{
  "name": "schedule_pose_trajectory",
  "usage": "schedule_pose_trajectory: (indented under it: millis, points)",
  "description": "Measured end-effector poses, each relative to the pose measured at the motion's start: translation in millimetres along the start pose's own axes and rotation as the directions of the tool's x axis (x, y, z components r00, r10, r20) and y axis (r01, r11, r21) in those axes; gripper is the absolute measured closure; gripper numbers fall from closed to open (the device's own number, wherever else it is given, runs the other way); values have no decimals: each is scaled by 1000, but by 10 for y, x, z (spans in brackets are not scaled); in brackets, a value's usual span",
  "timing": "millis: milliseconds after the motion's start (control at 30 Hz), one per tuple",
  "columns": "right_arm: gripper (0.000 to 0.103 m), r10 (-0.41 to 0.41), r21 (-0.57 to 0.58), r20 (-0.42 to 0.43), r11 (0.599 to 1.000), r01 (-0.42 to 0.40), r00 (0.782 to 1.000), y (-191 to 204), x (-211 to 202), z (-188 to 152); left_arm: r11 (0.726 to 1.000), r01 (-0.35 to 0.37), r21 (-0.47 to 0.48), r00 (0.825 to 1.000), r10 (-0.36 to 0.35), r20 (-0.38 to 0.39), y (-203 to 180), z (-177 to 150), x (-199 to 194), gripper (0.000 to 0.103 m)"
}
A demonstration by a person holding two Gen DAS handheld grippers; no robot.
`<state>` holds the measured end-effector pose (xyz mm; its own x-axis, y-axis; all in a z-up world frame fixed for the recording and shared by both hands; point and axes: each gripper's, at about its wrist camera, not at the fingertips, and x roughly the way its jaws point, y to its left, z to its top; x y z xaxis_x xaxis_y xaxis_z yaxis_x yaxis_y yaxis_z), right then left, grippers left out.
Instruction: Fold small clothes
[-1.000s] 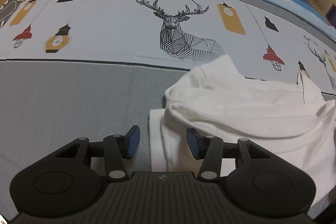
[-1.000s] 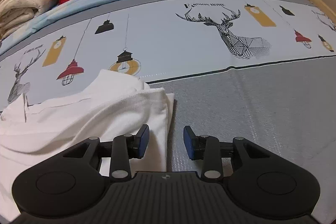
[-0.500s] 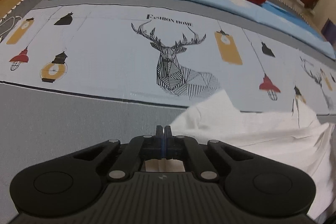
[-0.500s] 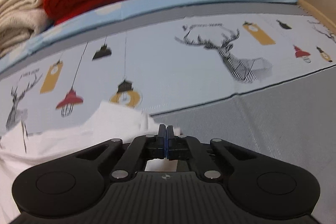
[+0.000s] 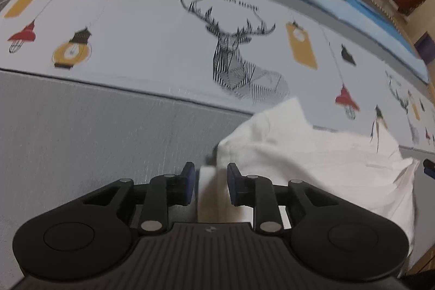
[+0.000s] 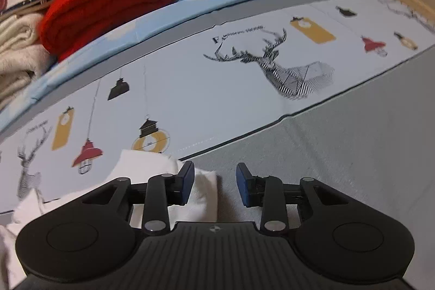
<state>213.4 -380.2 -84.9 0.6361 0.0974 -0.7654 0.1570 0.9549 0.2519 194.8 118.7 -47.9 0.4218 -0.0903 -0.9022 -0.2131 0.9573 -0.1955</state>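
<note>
On the printed bedsheet (image 5: 136, 50) we see a white garment (image 5: 312, 154) lying crumpled; left gripper (image 5: 210, 182) and right gripper (image 6: 214, 185) sit released, straddling its opposite edges.

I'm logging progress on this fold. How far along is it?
Done: the white garment lies bunched on the bedsheet, with at least one layer lapped over. In hand: nothing; the left gripper and right gripper are both open, each with a garment edge between its jaws. Left: flattening and finishing the fold.
</note>
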Motion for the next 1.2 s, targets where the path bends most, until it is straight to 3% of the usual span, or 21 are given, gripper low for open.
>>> schedule_pose_trajectory:
  millis: [167, 300, 467, 533, 567, 600, 633, 667, 733, 833, 933, 1100, 1167, 1200]
  points:
    - [64, 52, -77, -123, 995, -62, 991, 95, 150, -97, 1000, 25, 16, 1000, -25, -11, -32, -46, 41, 56]
    - [60, 18, -139, -170, 989, -43, 985, 213, 284, -161, 997, 15, 69, 1000, -15, 2, -182, -58, 114, 56]
    - [60, 8, -105, -159, 994, -25, 987, 183, 325, -131, 998, 3, 62, 1000, -4, 19, -258, -35, 192, 56]
    - [61, 11, -108, -149, 994, -27, 989, 175, 314, -118, 998, -2, 63, 1000, 1, 14, -287, -33, 222, 66]
    - [63, 13, -111, -144, 993, -29, 989, 178, 307, -113, 998, -4, 64, 1000, 3, 10, -293, -31, 231, 79]
    - [73, 21, -116, -140, 993, -38, 990, 185, 295, -113, 998, -7, 64, 1000, 6, 11, -298, -27, 231, 92]
    - [82, 27, -119, -137, 992, -43, 990, 187, 288, -116, 998, -7, 62, 1000, 6, 17, -300, -20, 215, 92]
    - [92, 23, -124, -130, 992, -40, 991, 191, 281, -115, 998, -3, 59, 1000, 1, 27, -300, -14, 188, 95]
    - [100, 10, -128, -107, 991, -24, 994, 189, 255, -111, 998, -9, 68, 998, 4, 65, -312, 2, 116, 96]
    - [101, 11, -94, -34, 995, -15, 999, 175, 130, -65, 997, -32, 66, 990, 23, 138, -324, 34, -19, 98]
    - [102, 33, -63, 68, 998, -28, 997, 182, -52, -9, 996, -65, 62, 969, 48, 242, -346, 82, -163, 98]
    - [102, 48, -33, 237, 999, -41, 970, 244, -246, 71, 997, -78, 18, 940, 67, 335, -354, 153, -246, 97]
    - [101, 31, -19, 255, 999, -28, 966, 268, -224, 92, 995, -96, 4, 948, 90, 306, -366, 179, -172, 88]
    - [101, 17, -12, 240, 1000, -15, 971, 280, -176, 98, 994, -109, 3, 957, 104, 272, -357, 183, -118, 73]
